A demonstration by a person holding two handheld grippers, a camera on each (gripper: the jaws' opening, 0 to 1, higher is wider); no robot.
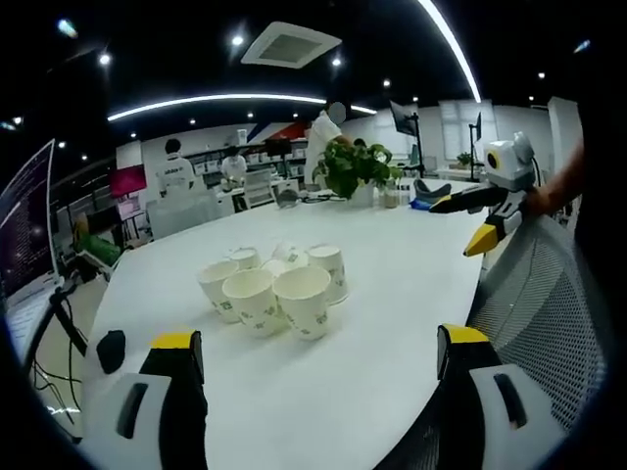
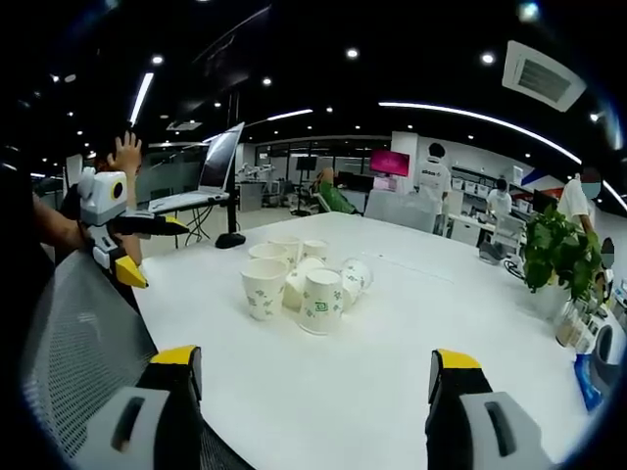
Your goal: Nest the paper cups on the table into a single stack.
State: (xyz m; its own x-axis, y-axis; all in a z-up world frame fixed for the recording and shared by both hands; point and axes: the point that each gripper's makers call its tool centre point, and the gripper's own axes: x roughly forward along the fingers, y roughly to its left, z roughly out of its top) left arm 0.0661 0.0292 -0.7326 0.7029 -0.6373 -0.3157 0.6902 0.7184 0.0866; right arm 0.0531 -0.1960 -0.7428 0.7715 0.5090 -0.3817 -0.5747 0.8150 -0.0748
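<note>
Paper cups (image 1: 274, 289) clustered on white table (image 1: 392, 294), ahead of both tongs.
Left gripper (image 1: 318, 357) and right gripper (image 2: 312, 377) jaws apart, empty; rear cups partly hidden.

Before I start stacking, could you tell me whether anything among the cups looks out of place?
Most paper cups stand clustered on the table, but one cup at the back lies tipped on its side, its mouth showing.

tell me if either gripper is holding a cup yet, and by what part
Nothing is held. The left gripper and right gripper are both open, apart from the paper cups on the table.
</note>
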